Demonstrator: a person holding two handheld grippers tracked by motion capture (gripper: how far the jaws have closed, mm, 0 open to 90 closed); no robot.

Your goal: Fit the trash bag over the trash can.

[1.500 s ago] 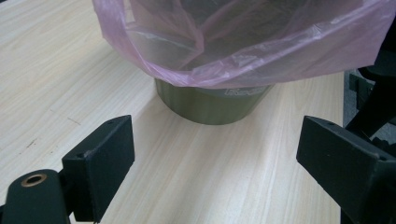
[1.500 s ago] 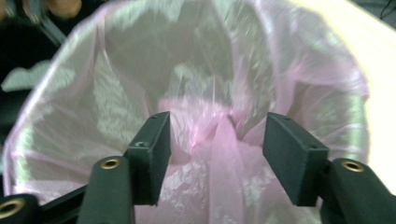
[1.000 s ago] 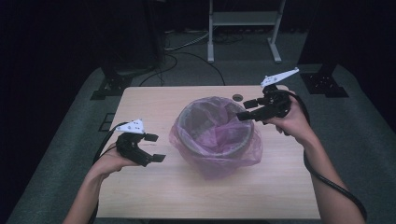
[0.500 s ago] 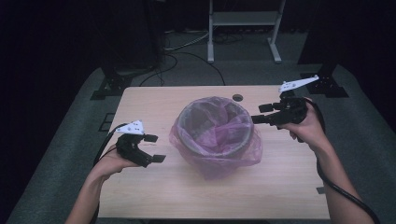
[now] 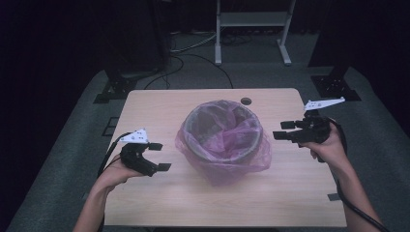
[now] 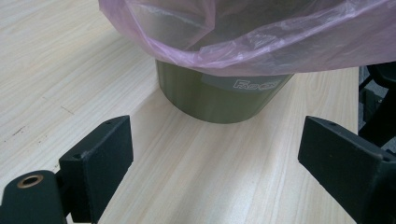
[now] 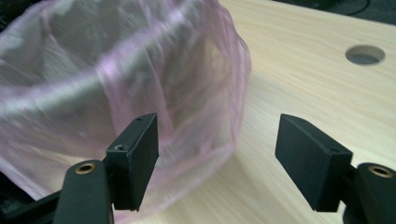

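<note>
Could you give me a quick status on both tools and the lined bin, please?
Left tool open, empty, left of bin. Right tool open, empty, right of it. Pink bag draped over bin, upright mid-table. Nothing in the way.

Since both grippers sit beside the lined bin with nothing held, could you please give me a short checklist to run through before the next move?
1. Right gripper jaws open, nothing between them: ok.
2. Left gripper jaws open, nothing between them: ok.
3. Pink bag draped over the bin's rim and hanging down outside: ok.
4. Bin upright on the table: ok.
5. Both grippers apart from the bag: ok.
6. Bag hanging evenly on the bin's far side: cannot tell.
</note>
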